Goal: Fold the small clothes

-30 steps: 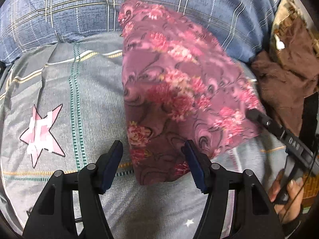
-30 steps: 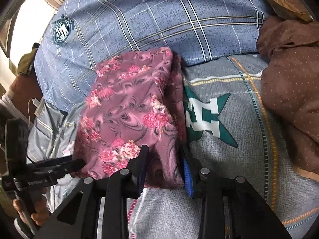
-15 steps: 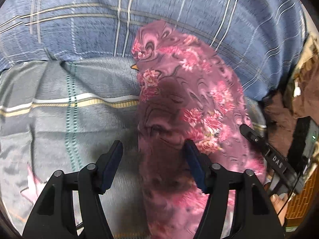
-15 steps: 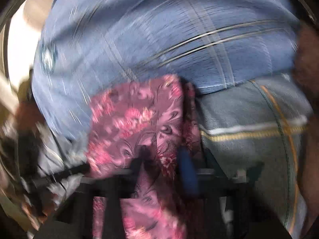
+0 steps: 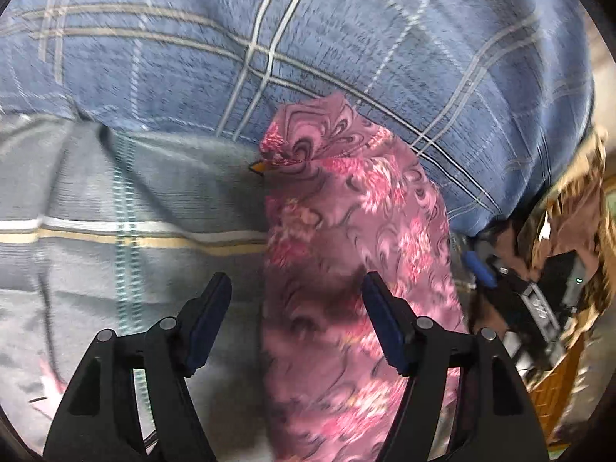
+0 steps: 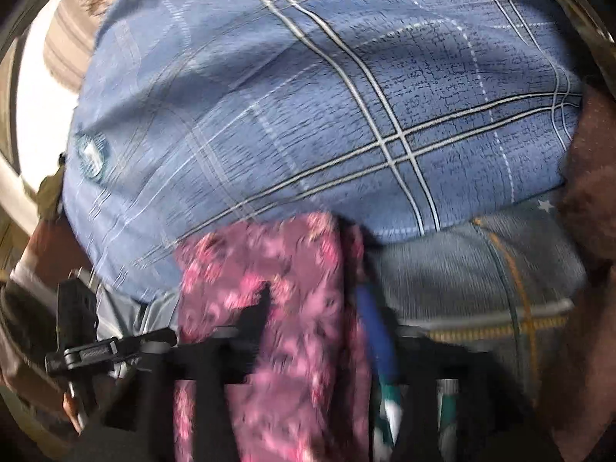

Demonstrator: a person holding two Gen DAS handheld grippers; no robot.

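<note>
We see a bed covered in a grey sheet (image 5: pixel 127 200) crossed by white, yellow and green stripes. At its far edge lies a big blue plaid pillow (image 6: pixel 308 107) with a round badge near its left end. Beyond the pillow's left end, bright daylight (image 6: pixel 34 88) comes in beside a striped beige curtain (image 6: pixel 73 23). Brown cloth (image 6: pixel 589 177) is heaped along the bed's right edge.
</note>
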